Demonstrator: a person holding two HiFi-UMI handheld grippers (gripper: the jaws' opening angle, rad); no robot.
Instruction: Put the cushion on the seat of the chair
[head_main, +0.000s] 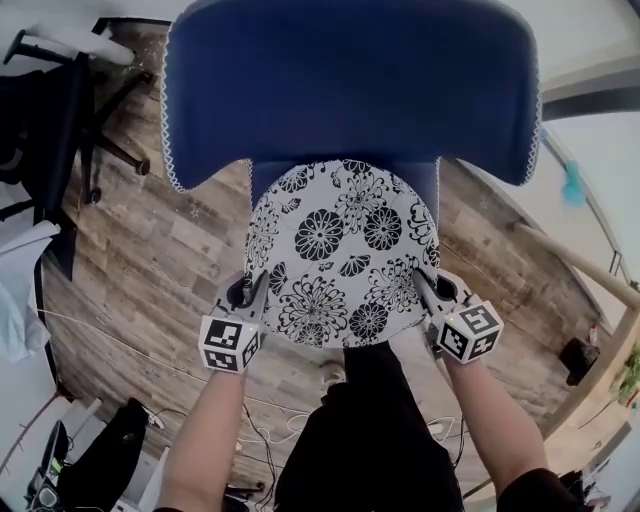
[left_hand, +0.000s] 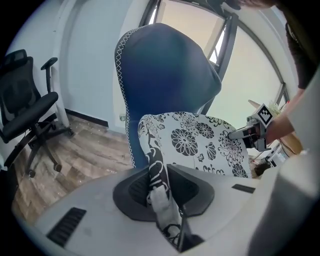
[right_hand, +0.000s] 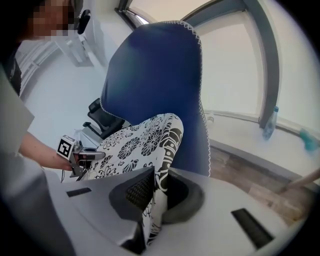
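2 tongs hold the cushion (head_main: 340, 250) over the chair (head_main: 350, 80) seat.
Left tongs (head_main: 254, 292) and right tongs (head_main: 426, 290) pinch opposite edges so it lies flat.

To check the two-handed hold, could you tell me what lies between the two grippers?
The floral cushion fills that stretch: the left gripper and right gripper each grip an opposite edge of it, as the head view shows.

The cushion (head_main: 340, 255) is over the seat of the chair (head_main: 350, 90), before its back (left gripper (head_main: 250, 292) at its left edge, right gripper (head_main: 430, 290) at its right).
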